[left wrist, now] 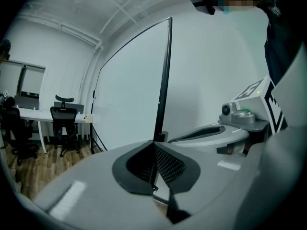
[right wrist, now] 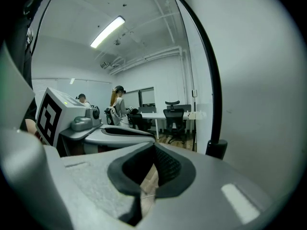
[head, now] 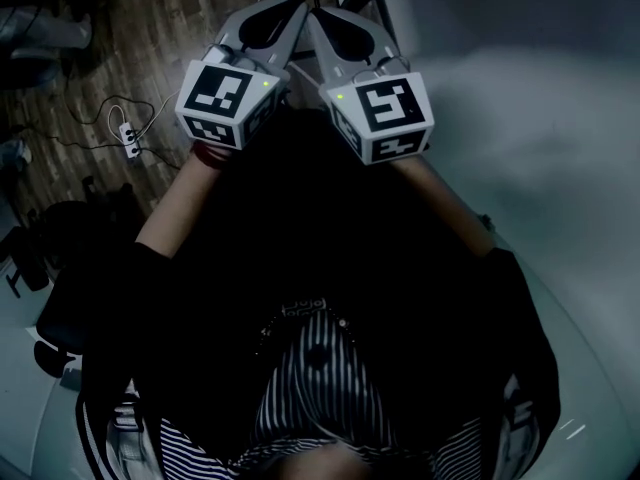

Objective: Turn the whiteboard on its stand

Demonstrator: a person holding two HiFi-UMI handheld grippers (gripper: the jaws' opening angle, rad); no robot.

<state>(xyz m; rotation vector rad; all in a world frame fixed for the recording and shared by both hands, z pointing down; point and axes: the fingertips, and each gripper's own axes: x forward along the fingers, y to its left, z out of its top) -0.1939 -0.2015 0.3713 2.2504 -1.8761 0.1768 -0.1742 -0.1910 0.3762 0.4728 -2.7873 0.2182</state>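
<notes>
Clenched on the tall black edge of the whiteboard (left wrist: pixel 129 95) with the left gripper (left wrist: pixel 154 143) — gripped tight between its fingers (left wrist: pixel 169 164). Standing upright, long side going up and down, seen edge-on, with one big white face on the left of that edge. Close beside, the right gripper (right wrist: pixel 153 146), fingers squeezed together on nothing, near a black knob (right wrist: pixel 217 149) low on the frame. Below, wood floor (head: pixel 150 48) with a power strip (head: pixel 127 138). Farther off, a white desk (left wrist: pixel 33 111) and black chairs (left wrist: pixel 64 116) — overhead, a long ceiling light (right wrist: pixel 108 31).
</notes>
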